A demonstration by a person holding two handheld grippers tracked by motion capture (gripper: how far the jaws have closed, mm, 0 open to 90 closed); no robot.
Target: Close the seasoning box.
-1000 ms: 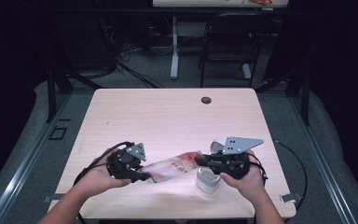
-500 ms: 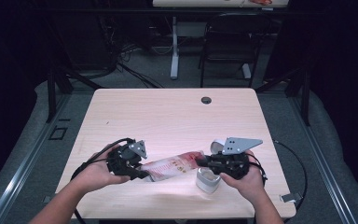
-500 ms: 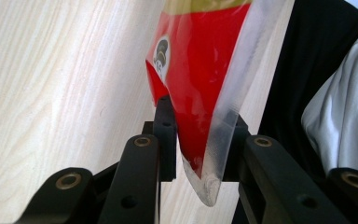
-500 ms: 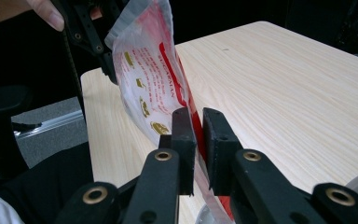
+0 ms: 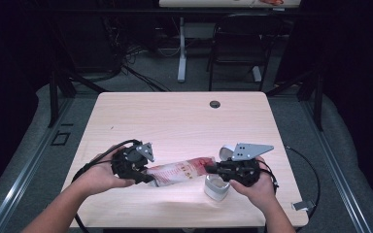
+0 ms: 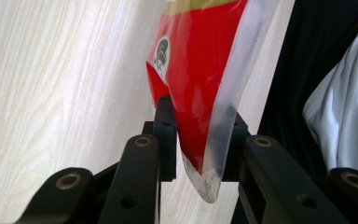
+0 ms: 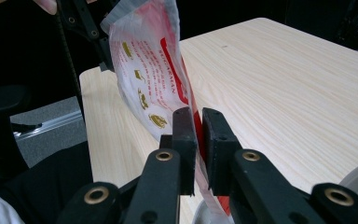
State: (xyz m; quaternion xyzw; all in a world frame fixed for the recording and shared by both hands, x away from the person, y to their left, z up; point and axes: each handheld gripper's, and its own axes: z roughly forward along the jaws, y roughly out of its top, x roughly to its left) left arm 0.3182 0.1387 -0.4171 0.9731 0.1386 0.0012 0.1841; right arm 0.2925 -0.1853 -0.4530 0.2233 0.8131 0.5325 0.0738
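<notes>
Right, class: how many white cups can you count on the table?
2. One white cup stands near the table's front edge, just below the right gripper. The second white cup sits just behind that gripper, partly hidden by its grey plate. Others could be hidden under the packet.

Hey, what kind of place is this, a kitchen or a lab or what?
Likely a lab or office workroom, not a kitchen: a bare wooden table on a metal-framed platform, cables on the grey floor, and a desk and chair behind it in a dark room.

Left gripper (image 6: 196, 140) fingers (image 6: 165, 135) clamp red packet (image 6: 200, 70) edge above table (image 6: 65, 70).
</notes>
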